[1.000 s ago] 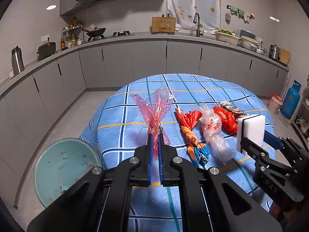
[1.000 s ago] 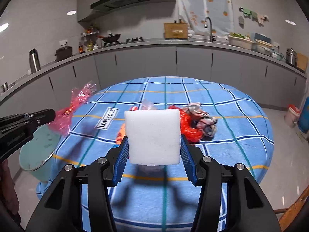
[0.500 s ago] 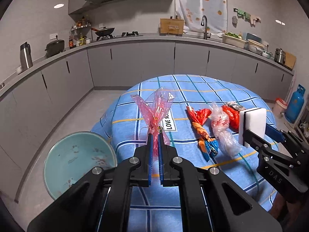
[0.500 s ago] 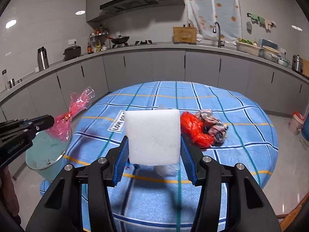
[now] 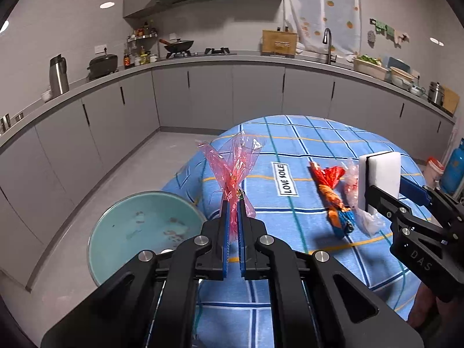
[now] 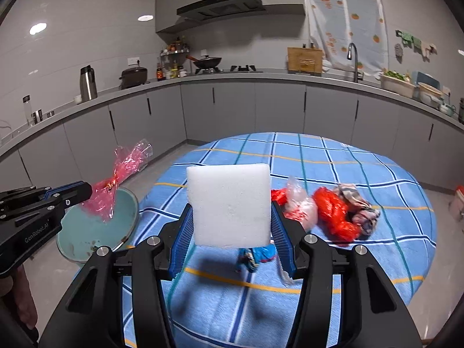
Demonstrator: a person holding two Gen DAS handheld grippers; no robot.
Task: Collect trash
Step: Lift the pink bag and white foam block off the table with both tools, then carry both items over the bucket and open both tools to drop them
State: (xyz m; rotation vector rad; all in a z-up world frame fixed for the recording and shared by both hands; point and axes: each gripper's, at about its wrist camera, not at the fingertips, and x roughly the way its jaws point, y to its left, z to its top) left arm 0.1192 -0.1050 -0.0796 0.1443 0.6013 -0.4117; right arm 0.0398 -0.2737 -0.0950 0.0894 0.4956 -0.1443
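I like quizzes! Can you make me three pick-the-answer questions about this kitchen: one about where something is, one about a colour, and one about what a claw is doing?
1. Where is the basin?
A. on the counter
B. on the floor beside the table
C. in the sink

2. What colour is the wrapper in the left claw?
A. green
B. black
C. pink

3. What is the right claw doing?
A. gripping a white block
B. hanging empty
C. holding a spoon

Answers: 1 B, the basin sits low by the table edge. 2 C, see-through pink film sticks up from the shut claw. 3 A, both pads press the block's sides.
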